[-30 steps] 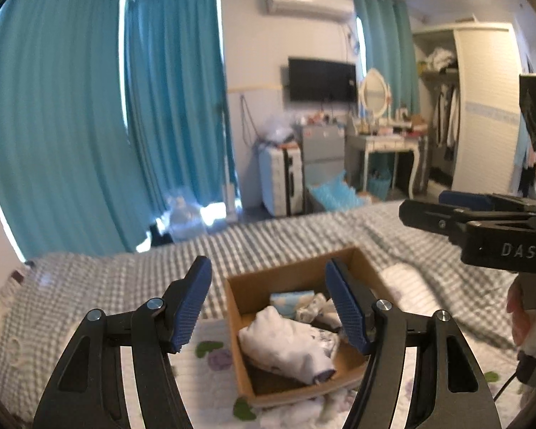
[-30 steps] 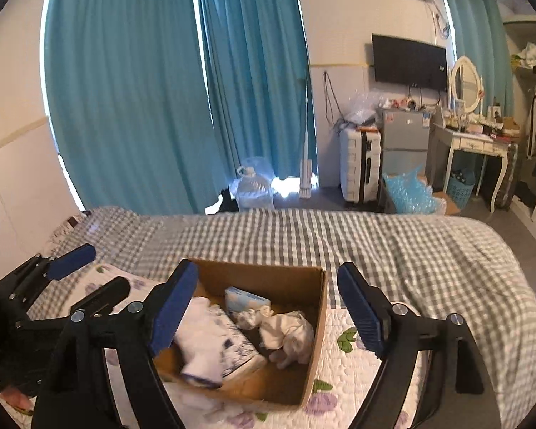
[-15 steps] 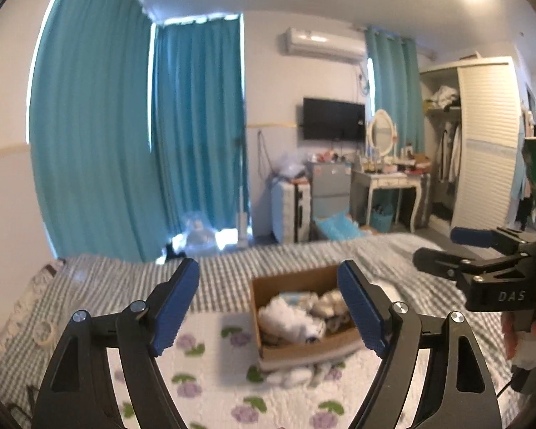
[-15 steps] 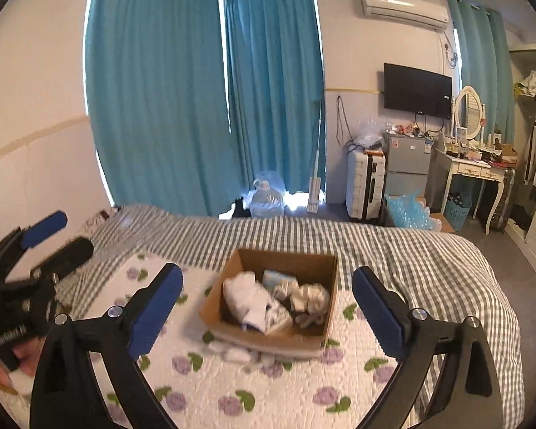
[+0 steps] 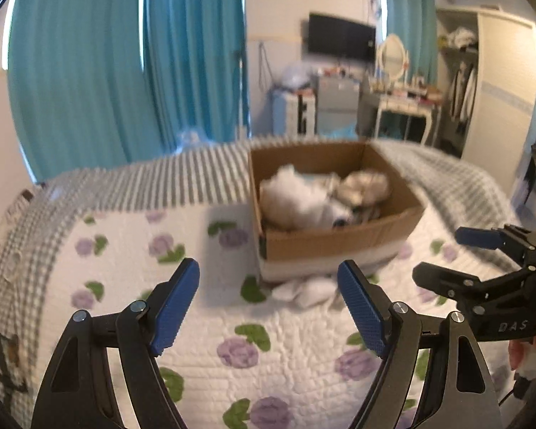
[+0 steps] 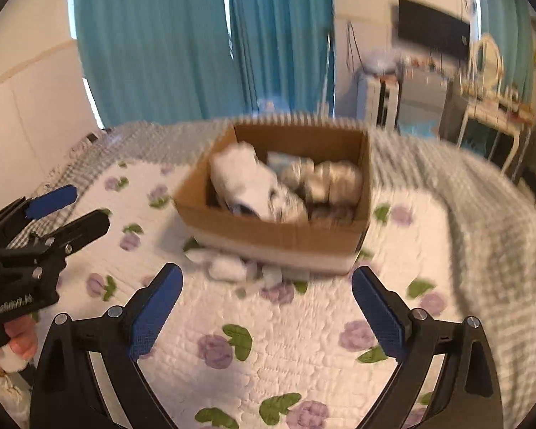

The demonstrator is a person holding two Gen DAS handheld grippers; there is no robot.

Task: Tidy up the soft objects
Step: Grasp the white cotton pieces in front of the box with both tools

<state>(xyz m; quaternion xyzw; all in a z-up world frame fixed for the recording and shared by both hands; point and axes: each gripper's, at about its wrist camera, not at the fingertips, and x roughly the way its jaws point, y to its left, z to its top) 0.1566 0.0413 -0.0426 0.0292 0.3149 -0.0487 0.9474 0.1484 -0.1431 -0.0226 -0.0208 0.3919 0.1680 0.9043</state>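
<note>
A brown cardboard box [image 5: 343,239] [image 6: 268,232] sits on a white quilt with purple flowers. It holds white [image 5: 293,196] [image 6: 243,182] and beige soft items [image 5: 368,186] [image 6: 332,182]. A few small white soft pieces [image 5: 303,289] [image 6: 228,268] lie on the quilt against the box's near side. My left gripper [image 5: 269,307] is open and empty, above the quilt in front of the box; it also shows in the right wrist view [image 6: 68,207]. My right gripper [image 6: 266,307] is open and empty, also in front of the box, and shows in the left wrist view [image 5: 446,254].
A grey checked blanket [image 5: 143,186] [image 6: 482,214] covers the far and right part of the bed. Behind the bed are teal curtains [image 5: 125,64], a suitcase [image 5: 296,111], a dressing table [image 5: 403,107] and a wardrobe [image 5: 496,82].
Both views have dropped and tilted down toward the quilt. The box now looks larger and closer. Both grippers stay open.
</note>
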